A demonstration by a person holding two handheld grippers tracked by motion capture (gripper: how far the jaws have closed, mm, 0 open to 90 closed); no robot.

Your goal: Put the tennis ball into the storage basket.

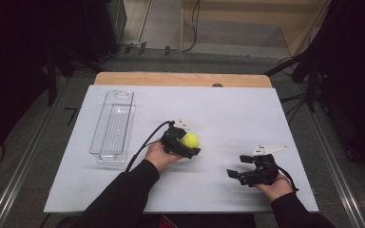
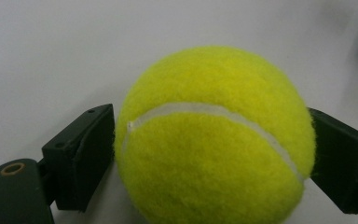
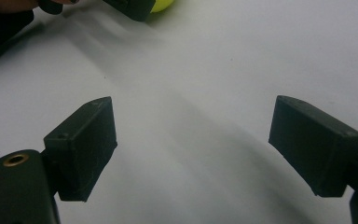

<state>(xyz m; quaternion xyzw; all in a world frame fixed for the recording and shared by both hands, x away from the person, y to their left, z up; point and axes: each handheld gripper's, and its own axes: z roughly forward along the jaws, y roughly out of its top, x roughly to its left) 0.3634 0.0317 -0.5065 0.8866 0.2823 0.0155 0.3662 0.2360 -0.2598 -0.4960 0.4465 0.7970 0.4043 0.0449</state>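
Note:
A yellow-green tennis ball (image 1: 189,139) rests on the white tabletop (image 1: 237,114) near its middle. My left gripper (image 1: 188,142) reaches it from the left, one jaw on each side. In the left gripper view the ball (image 2: 214,140) sits between the jaws of the left gripper (image 2: 212,119), and both black pads (image 2: 91,149) touch its felt. My right gripper (image 1: 237,166) lies near the front right of the table and points left. Its jaws stand wide apart in the right gripper view (image 3: 193,106) with bare table between them. The ball (image 3: 162,4) peeks in at that view's top edge.
A clear plastic tray (image 1: 113,126), long and narrow, stands at the left of the table with nothing visible in it. A wooden strip (image 1: 180,78) runs along the far edge. Dark stands and cables surround the table.

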